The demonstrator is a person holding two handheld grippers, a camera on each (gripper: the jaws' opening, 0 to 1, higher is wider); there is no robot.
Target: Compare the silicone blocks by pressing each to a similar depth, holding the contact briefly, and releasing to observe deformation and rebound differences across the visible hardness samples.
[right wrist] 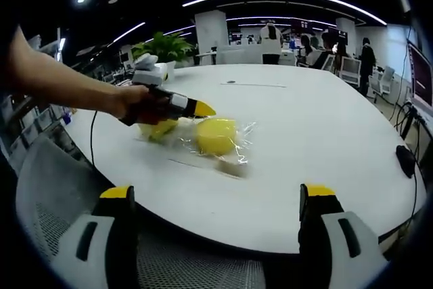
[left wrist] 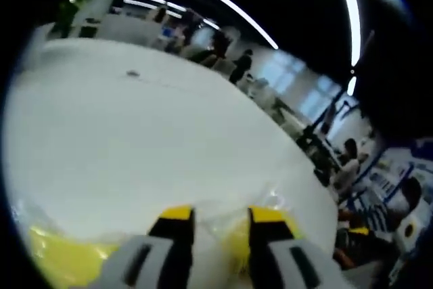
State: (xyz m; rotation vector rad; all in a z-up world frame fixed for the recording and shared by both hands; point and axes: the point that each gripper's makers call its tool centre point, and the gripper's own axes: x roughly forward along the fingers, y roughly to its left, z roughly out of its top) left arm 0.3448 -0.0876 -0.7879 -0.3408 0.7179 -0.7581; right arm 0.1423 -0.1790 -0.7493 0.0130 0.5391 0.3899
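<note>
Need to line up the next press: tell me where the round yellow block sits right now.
In the right gripper view, the round yellow block lies in clear plastic wrap on the white table, just right of the left gripper, with a second yellow block under that gripper.

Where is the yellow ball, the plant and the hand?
Yellow ball [right wrist: 216,135], right gripper view, middle of its front.
Plant [right wrist: 166,47], right gripper view, its leaves.
Hand [right wrist: 139,106], right gripper view, its knuckles.

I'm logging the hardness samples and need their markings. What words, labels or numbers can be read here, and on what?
None can be read.
Yellow blocks: no marking visible through their clear plastic wrap.
Left gripper, right gripper: no lettering visible.
Screens at the far right of the room: too blurred to read.
White table: no print.
</note>
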